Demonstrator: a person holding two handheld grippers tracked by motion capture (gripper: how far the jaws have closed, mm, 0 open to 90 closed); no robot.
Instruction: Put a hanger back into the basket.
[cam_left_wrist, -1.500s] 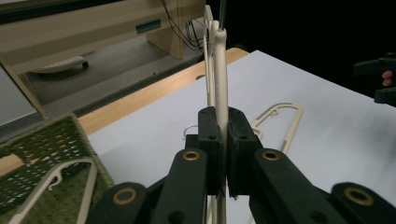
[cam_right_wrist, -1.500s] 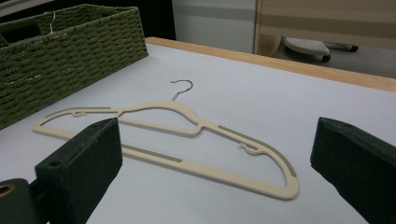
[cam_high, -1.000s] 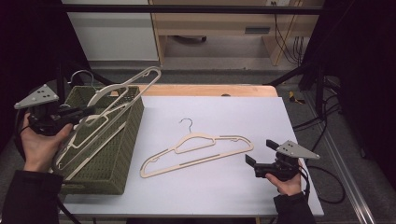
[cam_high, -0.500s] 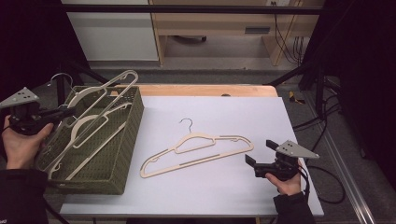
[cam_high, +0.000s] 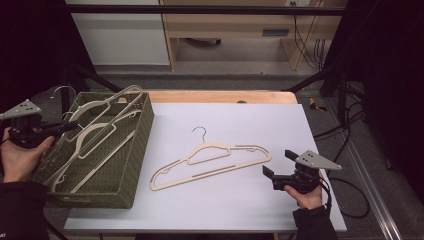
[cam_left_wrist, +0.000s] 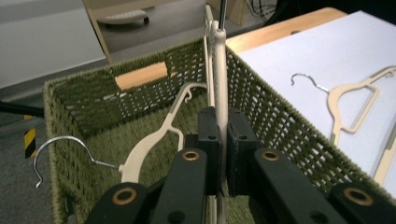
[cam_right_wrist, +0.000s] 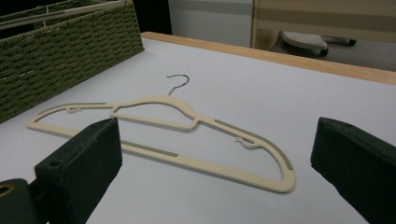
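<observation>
basket (cam_high: 125, 170): left on table (cam_high: 320, 130) | hangers (cam_high: 95, 135): in basket | one hanger (cam_high: 210, 162): frame centre, right of basket

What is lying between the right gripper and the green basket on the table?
One cream hanger lies flat on the white table, between the right gripper and the basket. The high view shows this.

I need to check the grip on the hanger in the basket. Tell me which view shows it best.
The left gripper view: the left gripper has its jaws shut on the hanger above the basket. The high view shows it small and far off; the right gripper view catches just the basket's side.
</observation>
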